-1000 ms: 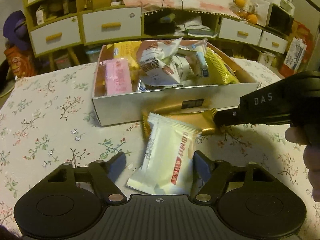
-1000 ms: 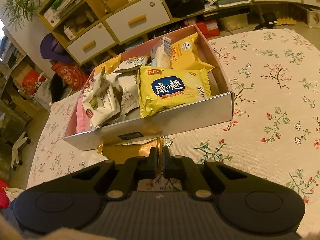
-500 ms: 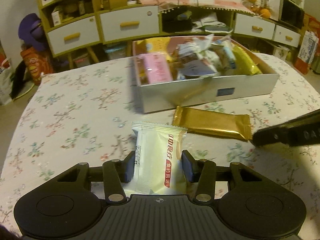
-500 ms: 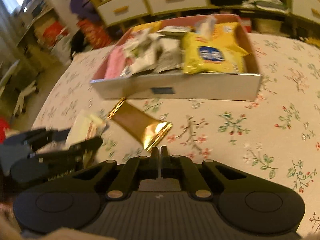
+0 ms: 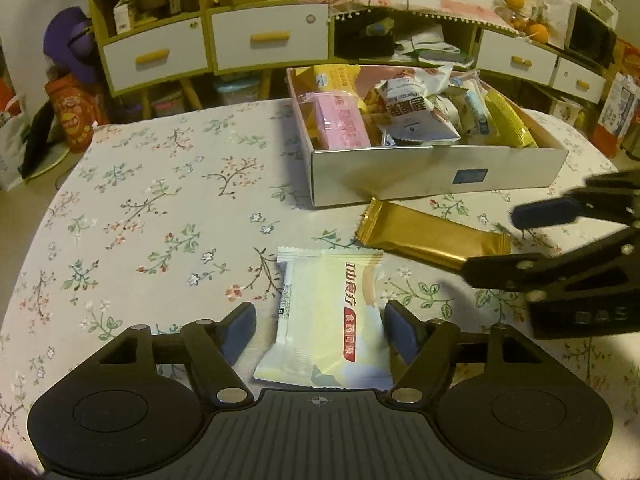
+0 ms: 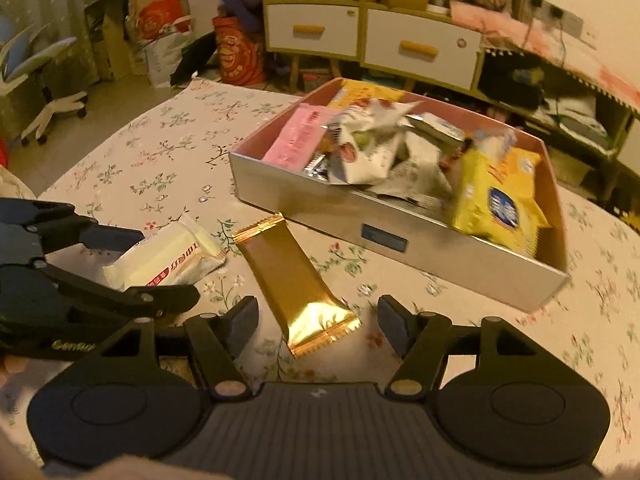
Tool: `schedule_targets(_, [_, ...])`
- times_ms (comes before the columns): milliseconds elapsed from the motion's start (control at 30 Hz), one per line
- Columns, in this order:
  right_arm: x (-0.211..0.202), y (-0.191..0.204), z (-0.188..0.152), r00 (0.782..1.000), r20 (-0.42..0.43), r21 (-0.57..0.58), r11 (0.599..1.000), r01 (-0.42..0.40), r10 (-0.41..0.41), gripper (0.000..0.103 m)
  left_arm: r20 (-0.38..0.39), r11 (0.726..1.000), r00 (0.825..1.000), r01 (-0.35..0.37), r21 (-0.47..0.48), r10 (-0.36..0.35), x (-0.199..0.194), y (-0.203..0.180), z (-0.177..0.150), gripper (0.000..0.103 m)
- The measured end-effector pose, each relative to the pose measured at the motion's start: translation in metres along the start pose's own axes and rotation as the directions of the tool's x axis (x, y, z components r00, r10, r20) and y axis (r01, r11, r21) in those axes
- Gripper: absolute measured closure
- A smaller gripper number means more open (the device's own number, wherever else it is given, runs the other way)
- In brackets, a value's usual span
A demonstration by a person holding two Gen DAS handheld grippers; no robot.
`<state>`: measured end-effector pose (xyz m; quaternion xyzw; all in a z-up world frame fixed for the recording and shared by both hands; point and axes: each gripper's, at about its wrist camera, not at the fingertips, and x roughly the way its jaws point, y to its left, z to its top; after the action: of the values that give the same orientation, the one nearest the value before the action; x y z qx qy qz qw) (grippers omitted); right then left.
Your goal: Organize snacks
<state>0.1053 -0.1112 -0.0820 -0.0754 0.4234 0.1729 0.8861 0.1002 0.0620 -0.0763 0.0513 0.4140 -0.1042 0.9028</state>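
Snacks lie in 2 places here: most fill the box (image 5: 436, 178) on the flowered tablecloth (image 5: 160, 216), and 2 sit loose in front of it. I see the white packet (image 5: 332, 320) flat on the cloth between the fingers of my left gripper (image 5: 320, 330), which is spread wide and grips nothing (the right pad looks close to the wrapper's edge, but I cannot tell if it touches). The gold bar (image 6: 296, 284) lies slanted just before the box's front wall, its near end between the spread fingers of my right gripper (image 6: 318, 322), also released. Inside the box I make out a pink packet (image 6: 298, 136) and a yellow bag (image 6: 496, 204).
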Motion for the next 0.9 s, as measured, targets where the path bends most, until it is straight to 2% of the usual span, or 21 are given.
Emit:
schedule_targets(133, [0.007, 0.003, 0.000, 1.000, 0.012, -0.013, 1.000, 0.016, -0.016, 0.044, 0.011, 1.000, 1.000, 0.008, 0.008, -0.008, -0.001, 0.004, -0.003, 0.030])
schedule_targets(267, [0.009, 0.004, -0.002, 0.999, 0.027, -0.018, 0.999, 0.032, -0.032, 0.047, 0.023, 1.000, 1.000, 0.014, 0.009, -0.014, -0.003, 0.007, -0.005, 0.035])
schedule_targets(433, [0.004, 0.012, -0.004, 0.999, 0.050, -0.059, 0.998, 0.016, -0.013, 0.067, 0.028, 1.000, 1.000, 0.008, -0.012, -0.008, -0.005, 0.011, -0.004, 0.050])
schedule_targets(533, [0.000, 0.015, -0.005, 0.998, 0.058, -0.053, 0.999, 0.004, -0.001, 0.072, 0.025, 0.999, 1.000, 0.014, -0.029, -0.014, -0.006, 0.013, -0.003, 0.054])
schedule_targets(733, [-0.009, 0.008, -0.009, 0.999, 0.053, -0.029, 1.000, -0.009, 0.010, 0.077, 0.020, 1.000, 1.000, 0.024, -0.017, -0.024, -0.010, 0.010, -0.004, 0.057])
schedule_targets(900, [-0.020, 0.001, -0.015, 0.999, 0.030, -0.009, 1.000, -0.028, 0.028, 0.077, 0.014, 1.000, 1.000, 0.022, -0.014, -0.022, -0.012, 0.009, -0.005, 0.057])
